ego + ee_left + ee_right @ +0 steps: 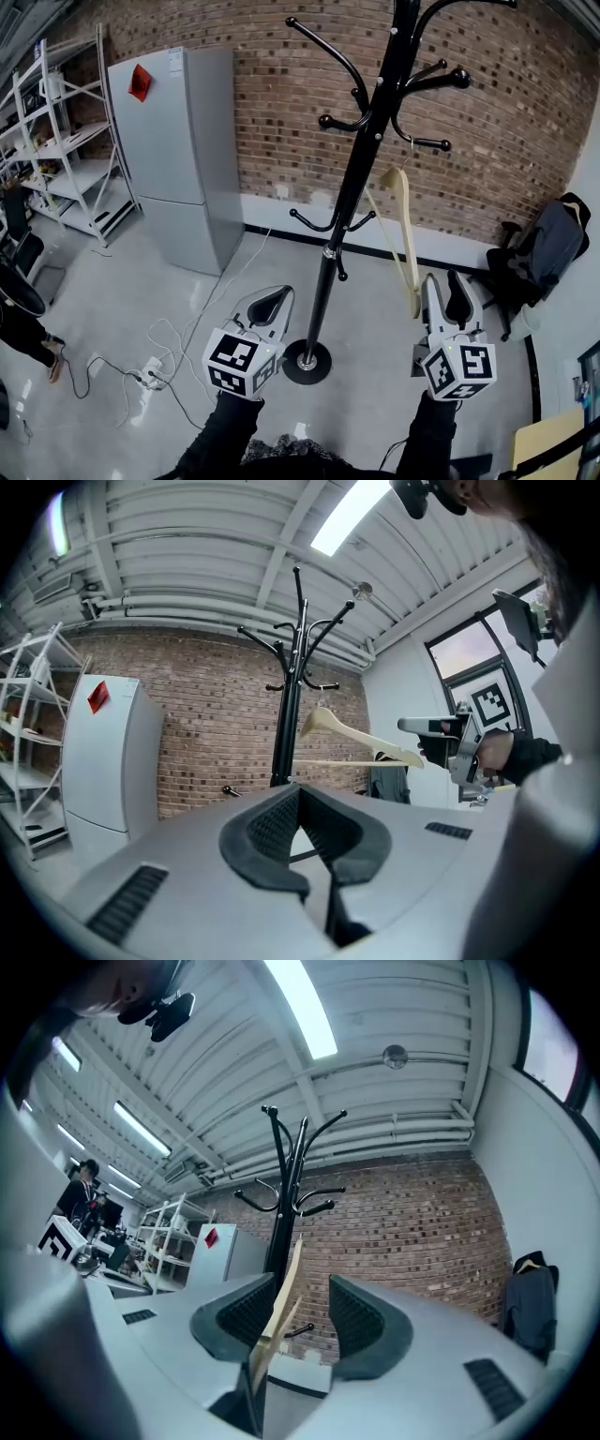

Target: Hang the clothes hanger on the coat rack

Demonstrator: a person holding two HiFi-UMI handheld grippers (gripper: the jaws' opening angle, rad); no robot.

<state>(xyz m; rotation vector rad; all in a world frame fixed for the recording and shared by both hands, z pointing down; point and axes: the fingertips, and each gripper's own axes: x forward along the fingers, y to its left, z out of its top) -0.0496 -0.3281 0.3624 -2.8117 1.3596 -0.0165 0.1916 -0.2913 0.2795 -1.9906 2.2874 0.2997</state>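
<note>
Now the clothes hanger (405,234) hangs from a coat rack (349,197) hook, its lower end between the right gripper's (445,279) parted fingers. Any withdrawal should run straight back, nudging nothing. The left gripper's (270,298) fingers are together, empty.

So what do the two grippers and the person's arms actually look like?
The left gripper and right gripper both have smooth light grey shells and dark, ribbed pads. Each carries a white cube printed with black square markers. The sleeves are black.
</note>
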